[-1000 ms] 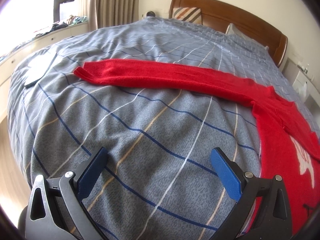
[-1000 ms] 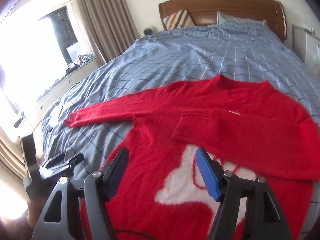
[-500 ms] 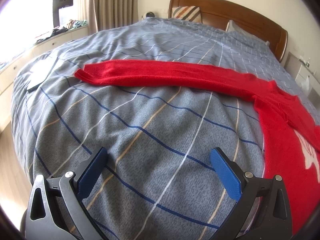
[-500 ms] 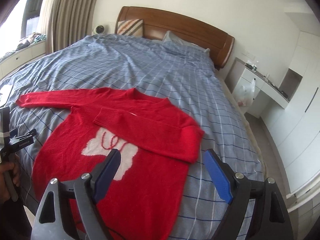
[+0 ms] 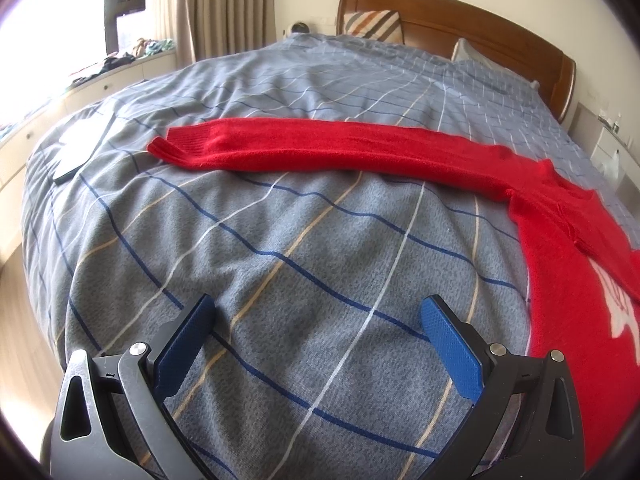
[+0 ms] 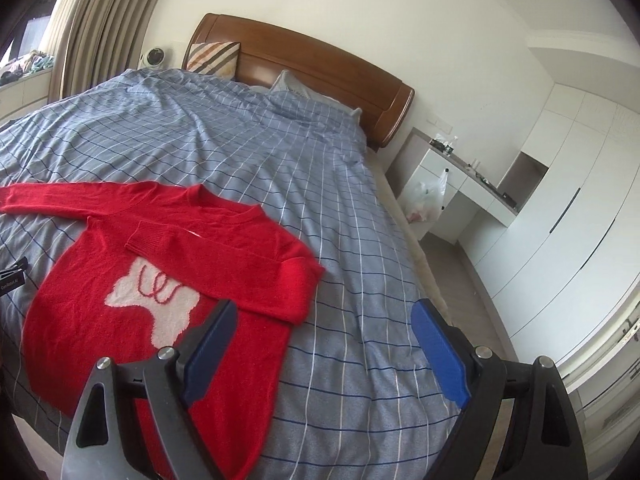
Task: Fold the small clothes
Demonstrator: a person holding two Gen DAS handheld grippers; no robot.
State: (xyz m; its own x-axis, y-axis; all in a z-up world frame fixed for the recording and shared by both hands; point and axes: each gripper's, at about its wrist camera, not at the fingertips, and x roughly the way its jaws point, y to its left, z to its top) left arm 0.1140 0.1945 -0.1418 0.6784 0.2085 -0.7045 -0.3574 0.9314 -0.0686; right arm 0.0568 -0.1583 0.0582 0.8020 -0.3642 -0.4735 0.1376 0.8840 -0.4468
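A red sweater [image 6: 92, 312] with a white motif lies flat on the bed's blue checked blanket [image 6: 340, 240]. One sleeve [image 6: 224, 256] is folded across its chest. The other sleeve [image 5: 320, 148] stretches straight out to the left. My left gripper [image 5: 316, 316] hovers open over bare blanket, with that sleeve well ahead of it and the sweater's body [image 5: 580, 280] to its right. My right gripper [image 6: 324, 320] is held above the bed, just right of the sweater, jaws wide open with nothing between them.
A wooden headboard [image 6: 320, 68] with pillows closes the far end. Right of the bed are a white desk [image 6: 460, 176], a plastic bag [image 6: 424, 196] and wardrobe doors [image 6: 568, 208]. A flat tablet-like object [image 5: 76, 152] lies on the blanket's left edge, near a cluttered window ledge [image 5: 120, 60].
My right gripper has risen and swung to the right, away from above the sweater's chest, and its jaws have spread wider. The left gripper has stayed put.
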